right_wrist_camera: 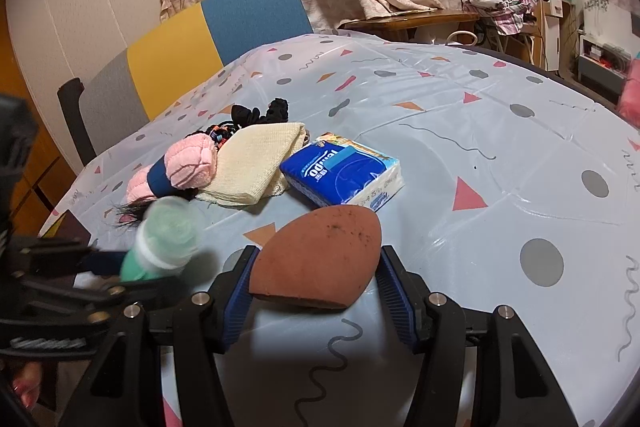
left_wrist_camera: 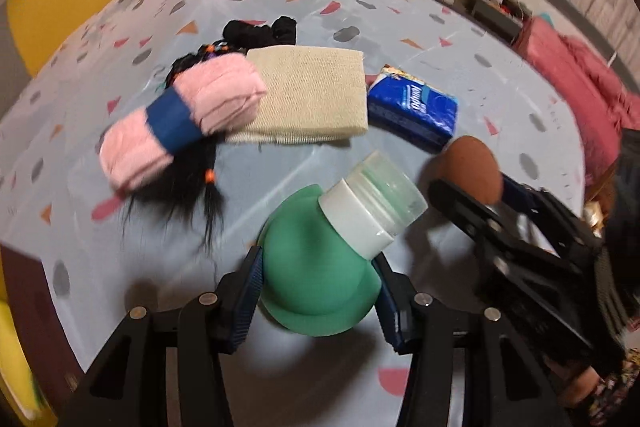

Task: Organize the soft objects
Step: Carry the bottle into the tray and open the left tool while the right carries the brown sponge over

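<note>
the left tongs point steeply down at the desk, and their blue pads sit against both sides of the green squeeze bottle, gripping its soft body. the bottle tilts away from the camera, its white collar and clear cap aimed up toward the tissue pack. this part of the left wrist view is a little blurred.

the right tongs slope down at a gentler angle and hold the brown makeup sponge between their pads, its pointed end aimed toward the tissue pack. from the left wrist view the sponge hangs just in front of the tissue pack and to the right of the bottle cap, with the black frame of the right tongs running off toward the lower right. in the right wrist view the bottle is in front of the tissue pack and off to its left, blurred, and a fingertip shows at the lower left edge.

left of the tissue pack lies a folded beige cloth, just beside it. a pink roll with a blue band rests on the cloth's far-left edge and over a black hairpiece. a black scrunchie lies behind the cloth, farther from the tissue pack. all of these rest on the patterned desk cover.
</note>
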